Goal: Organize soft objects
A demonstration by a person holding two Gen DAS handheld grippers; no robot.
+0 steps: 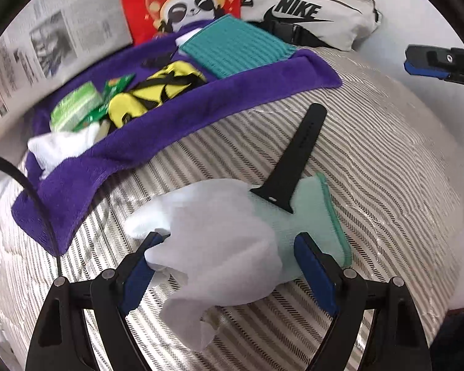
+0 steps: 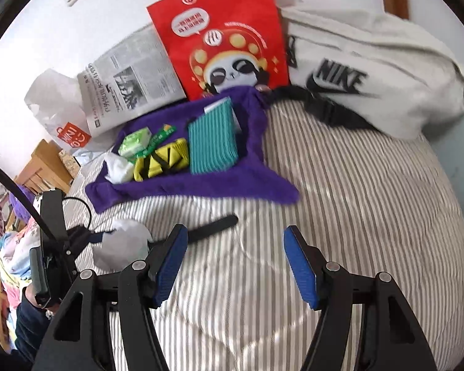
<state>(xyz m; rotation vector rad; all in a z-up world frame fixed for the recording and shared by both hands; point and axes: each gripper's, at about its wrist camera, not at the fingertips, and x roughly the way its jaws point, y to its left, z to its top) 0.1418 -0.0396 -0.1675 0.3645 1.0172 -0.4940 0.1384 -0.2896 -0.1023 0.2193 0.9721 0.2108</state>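
Note:
My left gripper (image 1: 229, 266) is open, its blue pads on either side of a white and pale green sock (image 1: 219, 241) lying on the striped bed. A black watch strap (image 1: 297, 151) lies partly on the sock. A purple towel (image 1: 176, 114) holds a teal cloth (image 1: 235, 46), a yellow and black item (image 1: 157, 92), a green tissue pack (image 1: 74, 105) and a white sock (image 1: 62, 145). My right gripper (image 2: 235, 262) is open and empty above the bed, near the strap (image 2: 213, 225). The left gripper (image 2: 77, 238) and sock (image 2: 123, 244) show at its left.
A red panda bag (image 2: 229, 34), a newspaper (image 2: 130, 80) and a white Nike bag (image 2: 371, 71) stand at the bed's head. A white plastic bag (image 2: 55, 105) and wooden furniture (image 2: 43, 170) are at the left. The striped cover (image 2: 371, 216) stretches to the right.

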